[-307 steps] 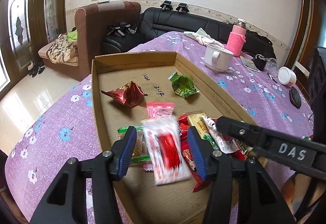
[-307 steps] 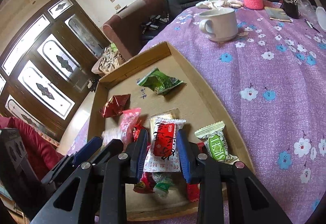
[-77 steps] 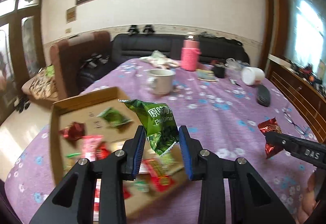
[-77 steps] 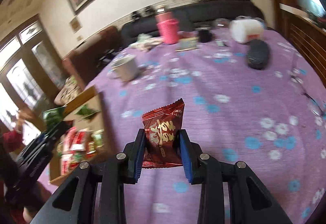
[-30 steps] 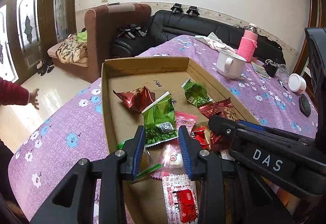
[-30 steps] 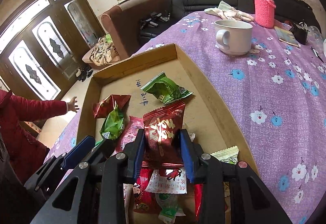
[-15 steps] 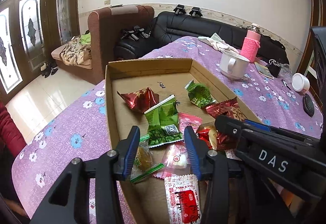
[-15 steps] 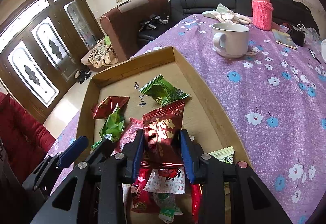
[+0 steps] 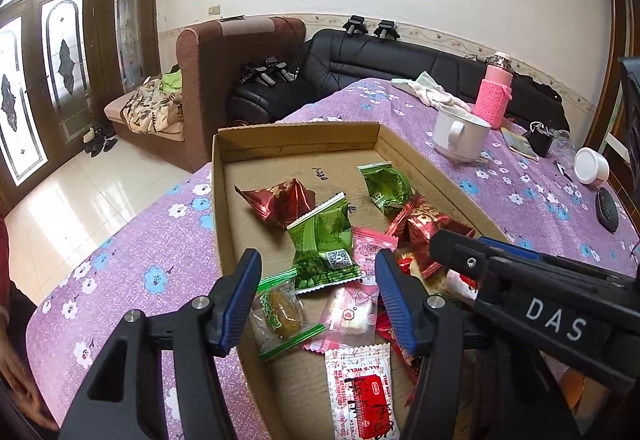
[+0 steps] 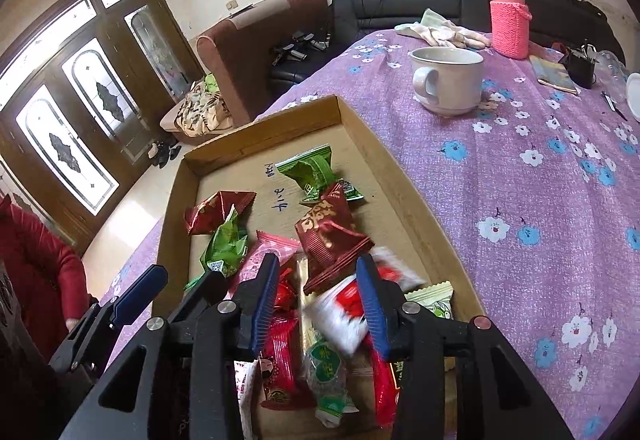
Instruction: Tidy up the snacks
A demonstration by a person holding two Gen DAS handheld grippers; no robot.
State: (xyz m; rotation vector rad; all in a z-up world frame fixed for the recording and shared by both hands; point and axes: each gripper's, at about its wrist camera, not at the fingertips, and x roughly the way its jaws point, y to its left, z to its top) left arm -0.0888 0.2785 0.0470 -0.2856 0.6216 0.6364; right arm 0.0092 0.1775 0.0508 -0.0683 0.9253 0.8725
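A shallow cardboard box on the purple flowered table holds several wrapped snacks. My left gripper hovers over its near end, jaws opening. A green packet lies loose on the pile just beyond its fingertips, touching neither pad. My right gripper hangs over the pile beside it, jaws also opening. A dark red packet has tipped forward from between the pads onto the other snacks. My left gripper also shows at the lower left in the right wrist view.
A white mug, a pink-sleeved bottle, a cloth and small items stand beyond the box. A white lid and a black object lie at the right. A person's red sleeve is at the left.
My left jaws spread wide and the green packet dropped onto the pile. My right jaws eased apart and the dark red packet tilted forward out of them. Neither hand shifted.
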